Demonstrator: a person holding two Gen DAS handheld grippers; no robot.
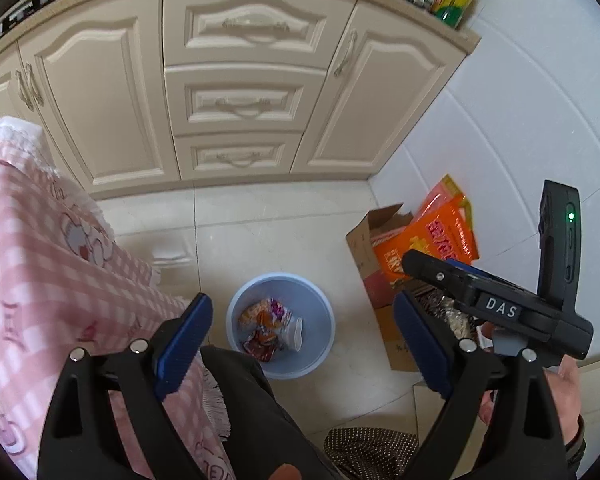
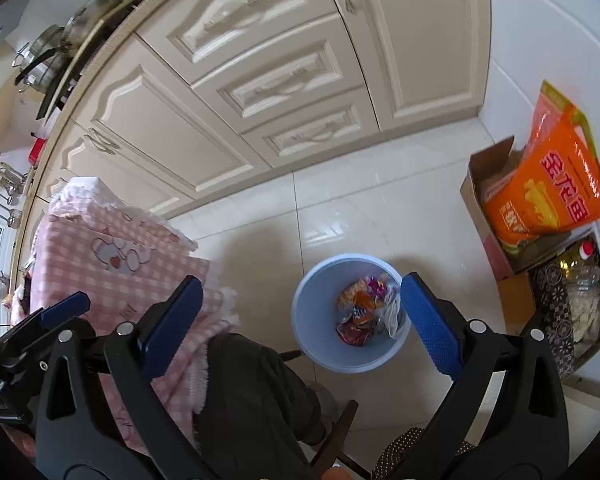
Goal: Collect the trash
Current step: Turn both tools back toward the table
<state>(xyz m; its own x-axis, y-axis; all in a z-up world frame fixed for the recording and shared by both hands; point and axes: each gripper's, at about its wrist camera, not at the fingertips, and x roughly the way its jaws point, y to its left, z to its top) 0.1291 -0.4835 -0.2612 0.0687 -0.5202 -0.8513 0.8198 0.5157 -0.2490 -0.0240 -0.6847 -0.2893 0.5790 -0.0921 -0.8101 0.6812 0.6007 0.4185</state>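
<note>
Landmark: light-blue plastic bin point(image 1: 281, 326) point(image 2: 350, 312), seen standing upright on the pale tiled floor point(image 1: 284, 232) point(image 2: 340, 216).

Trash: crumpled snack wrappers point(image 1: 266, 330) point(image 2: 364, 308) are seen lying at the bottom of the bin, red, orange and purple, with a whitish piece against the wall on the bin's right. All of it is inside the bin; none is held.

Left gripper point(image 1: 300, 344): jaws are spread wide, nothing between the blue pads. The bin is framed between the two fingers, below them and apart. No contact is seen.

Right gripper point(image 2: 300, 326): jaws are spread wide, nothing pinched. Its right pad overlaps the bin's right rim in the right wrist view; contact cannot be told. The same tool is seen in the left wrist view to the right of the bin point(image 1: 500, 300), gripped by a hand point(image 1: 568, 392).

Left of the bin: a pink checked cloth point(image 1: 60, 280) point(image 2: 132, 248) is draped down, with dark trousers point(image 1: 256, 412) point(image 2: 252, 392) beside it, nearer the cameras.

Right of the bin: an open cardboard box point(image 1: 364, 252) point(image 2: 484, 184) is seen holding an orange bag point(image 1: 432, 240) point(image 2: 556, 196).

Behind the bin: cream cabinets with three drawers point(image 1: 240, 100) point(image 2: 276, 80) are seen, well apart from it.
</note>
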